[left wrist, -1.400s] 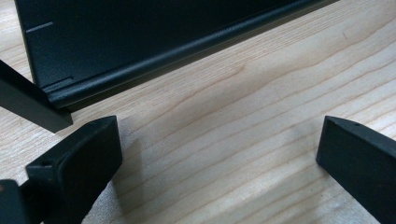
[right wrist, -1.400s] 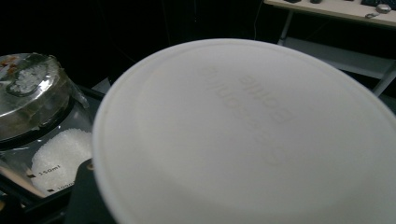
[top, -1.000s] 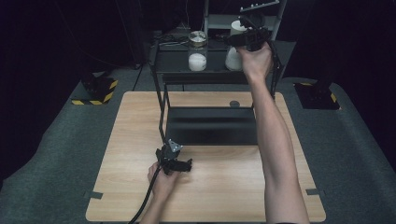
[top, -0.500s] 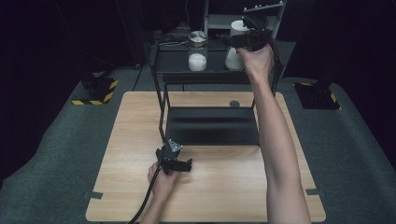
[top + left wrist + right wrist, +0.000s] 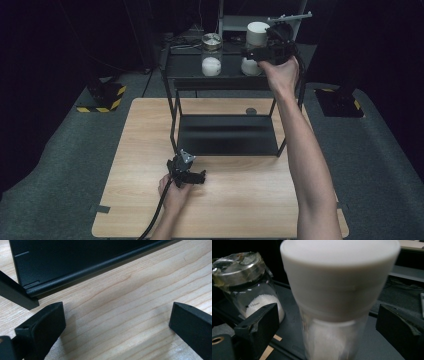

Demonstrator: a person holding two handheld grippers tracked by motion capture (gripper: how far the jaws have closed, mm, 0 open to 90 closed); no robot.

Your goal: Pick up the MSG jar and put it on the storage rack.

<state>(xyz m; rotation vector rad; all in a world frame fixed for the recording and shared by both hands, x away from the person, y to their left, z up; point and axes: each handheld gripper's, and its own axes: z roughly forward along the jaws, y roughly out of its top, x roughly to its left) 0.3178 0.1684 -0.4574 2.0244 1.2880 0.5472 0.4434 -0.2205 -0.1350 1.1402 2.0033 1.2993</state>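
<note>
Right gripper (image 5: 328,322) has just spread its jaws wide and backed slightly off the jar (image 5: 337,297); jar stands free between them on the shelf (image 5: 190,67). Glass, smooth, breakable: grip below the white lid (image 5: 339,267). Left gripper (image 5: 116,322) wide, empty, resting on table (image 5: 130,302).

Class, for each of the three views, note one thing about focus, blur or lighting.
High view: the wooden table is evenly lit, its surroundings nearly black. Left gripper view: the wood grain is sharp, with soft shadows beside the jaws. Right gripper view: the white-lidded jar is close and blurred; the glass jar behind shows glare on its lid.
</note>
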